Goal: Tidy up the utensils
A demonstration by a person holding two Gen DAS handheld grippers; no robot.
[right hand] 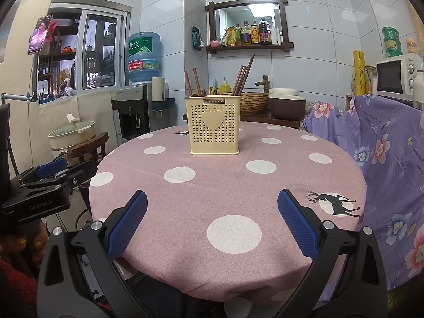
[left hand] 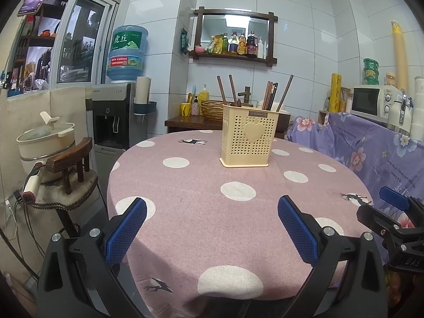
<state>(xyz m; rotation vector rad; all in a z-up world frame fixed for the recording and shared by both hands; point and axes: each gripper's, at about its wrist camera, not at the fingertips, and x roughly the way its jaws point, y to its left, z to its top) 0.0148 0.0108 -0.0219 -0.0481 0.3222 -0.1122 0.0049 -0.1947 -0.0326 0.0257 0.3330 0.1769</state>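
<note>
1. Nearest, the left gripper [left hand: 212, 228] and the right gripper [right hand: 212, 225] both hover over the near edge of the table [left hand: 201, 212], jaws spread wide, nothing held.
2. Judging by that, no utensil is in hand; the work looks either finished or not begun.
3. Farther off, well apart from both tools, the utensil holder [left hand: 247, 135] stands upright near the far edge.
4. Chopsticks [left hand: 270, 95] stand inside it; any next move calls for a forward reach.

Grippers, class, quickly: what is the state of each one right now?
Left gripper: open, holding nothing, above the table.
Right gripper: open, holding nothing.
</note>
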